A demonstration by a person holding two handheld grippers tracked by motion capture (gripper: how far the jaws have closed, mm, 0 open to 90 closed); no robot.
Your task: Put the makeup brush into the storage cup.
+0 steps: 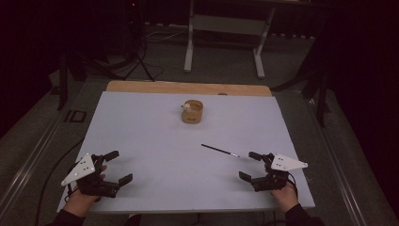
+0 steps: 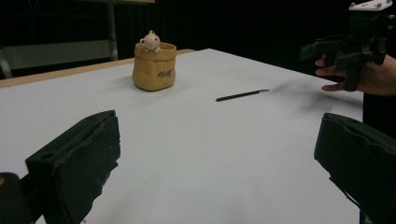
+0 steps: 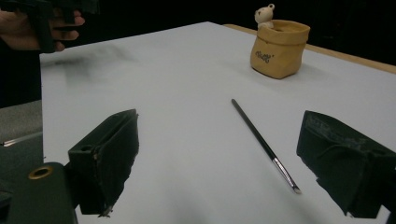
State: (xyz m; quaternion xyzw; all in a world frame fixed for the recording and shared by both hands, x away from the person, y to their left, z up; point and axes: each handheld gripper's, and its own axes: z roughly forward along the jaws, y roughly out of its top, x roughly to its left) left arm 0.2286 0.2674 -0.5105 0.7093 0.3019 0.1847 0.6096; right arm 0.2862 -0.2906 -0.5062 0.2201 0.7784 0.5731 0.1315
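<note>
At the left edge of the table (image 1: 141, 122), the left gripper (image 1: 116, 166) rests low near the person's side, its jaws spread wide with nothing between them. In the left gripper view the two black jaws frame bare grey tabletop, and the pen holder and brush lie well ahead of them.

Toward the middle and far side stands a small tan pouch-shaped holder (image 1: 192, 112), upright, with a little bear figure (image 1: 187, 106) perched at its rim. It stands well apart from both grippers.

To the right of centre lies a thin black brush (image 1: 219, 150), flat on the table, its metal-ferruled tip pointing toward the right gripper (image 1: 251, 165). That gripper's jaws are also spread and hold nothing; in the right gripper view the brush (image 3: 263, 142) runs between them, with its tip close to the right-hand jaw.

The step in hand looks like the approach to pick up the brush, nothing yet grasped. The next move likely calls for the right gripper to ease forward and down, set its jaws across the slim handle, and close gently so it does not roll away; the holder seems the probable destination.
</note>
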